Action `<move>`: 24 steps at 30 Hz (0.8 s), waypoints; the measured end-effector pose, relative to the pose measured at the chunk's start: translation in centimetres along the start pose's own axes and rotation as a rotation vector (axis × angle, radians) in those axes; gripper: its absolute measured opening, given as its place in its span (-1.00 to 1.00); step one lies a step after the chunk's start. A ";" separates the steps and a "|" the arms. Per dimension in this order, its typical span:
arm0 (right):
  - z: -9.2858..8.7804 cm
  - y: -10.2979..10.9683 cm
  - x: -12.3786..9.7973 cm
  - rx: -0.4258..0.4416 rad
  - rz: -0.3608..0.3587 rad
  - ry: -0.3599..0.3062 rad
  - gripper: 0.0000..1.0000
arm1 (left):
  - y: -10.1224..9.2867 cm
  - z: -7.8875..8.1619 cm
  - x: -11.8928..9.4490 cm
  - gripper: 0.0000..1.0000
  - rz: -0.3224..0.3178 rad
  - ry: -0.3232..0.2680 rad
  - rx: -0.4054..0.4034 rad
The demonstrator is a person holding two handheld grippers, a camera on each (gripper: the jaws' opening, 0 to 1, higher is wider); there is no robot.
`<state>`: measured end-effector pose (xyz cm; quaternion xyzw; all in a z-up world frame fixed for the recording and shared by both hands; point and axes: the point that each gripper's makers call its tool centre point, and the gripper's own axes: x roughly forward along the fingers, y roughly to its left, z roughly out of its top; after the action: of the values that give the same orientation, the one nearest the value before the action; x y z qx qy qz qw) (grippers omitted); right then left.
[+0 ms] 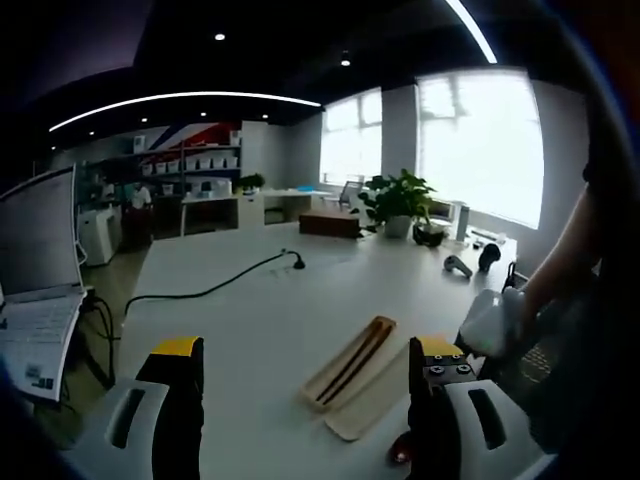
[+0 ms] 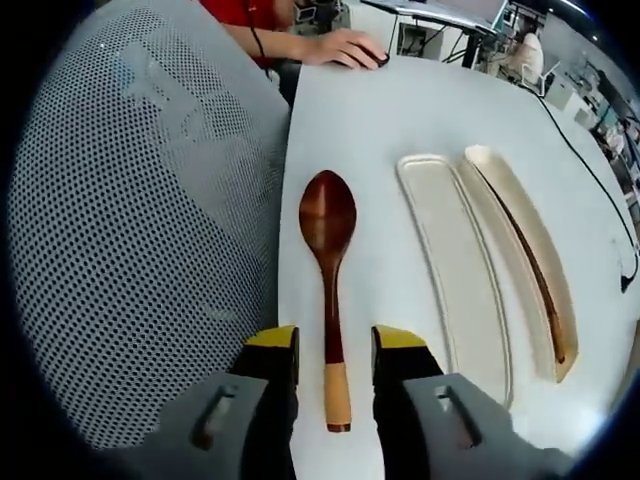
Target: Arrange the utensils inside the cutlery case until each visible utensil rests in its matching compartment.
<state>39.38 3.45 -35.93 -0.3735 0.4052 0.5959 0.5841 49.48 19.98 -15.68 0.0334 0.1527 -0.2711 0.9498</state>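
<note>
A dark red wooden spoon (image 2: 328, 225) with a pale handle end lies on the white table, bowl pointing away. My right gripper (image 2: 337, 352) is open, its yellow-tipped jaws on either side of the handle without touching it. Right of the spoon lie two long beige halves of the cutlery case: an empty tray (image 2: 455, 260) and a tray (image 2: 545, 270) holding dark chopsticks (image 2: 535, 265). My left gripper (image 1: 308, 362) is open and holds nothing, and the case with the chopsticks (image 1: 352, 362) lies just beyond it. The right gripper's pale body (image 1: 495, 320) and a person's arm come in from the right.
A grey mesh chair back (image 2: 130, 220) stands close on the spoon's left. A person's hand (image 2: 345, 47) rests at the table's far end. A black cable (image 1: 215, 285), potted plant (image 1: 398, 205) and laptop (image 1: 40, 260) sit farther off on the long white table (image 1: 250, 320).
</note>
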 end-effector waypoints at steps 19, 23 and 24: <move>1.0 0.2 0.3 -0.125 -0.010 0.044 -0.92 | -0.1 0.0 0.0 0.73 -0.001 0.001 0.002; 1.1 0.0 0.6 -0.140 -0.010 0.054 -0.95 | -0.1 0.0 0.0 0.73 0.001 0.001 0.003; 1.0 -0.1 0.8 -0.134 -0.010 0.053 -0.96 | -0.1 0.0 0.0 0.74 0.000 0.002 0.004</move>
<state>39.52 4.66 -36.26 -0.4292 0.3778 0.6087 0.5500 49.45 19.90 -15.65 0.0353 0.1530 -0.2712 0.9496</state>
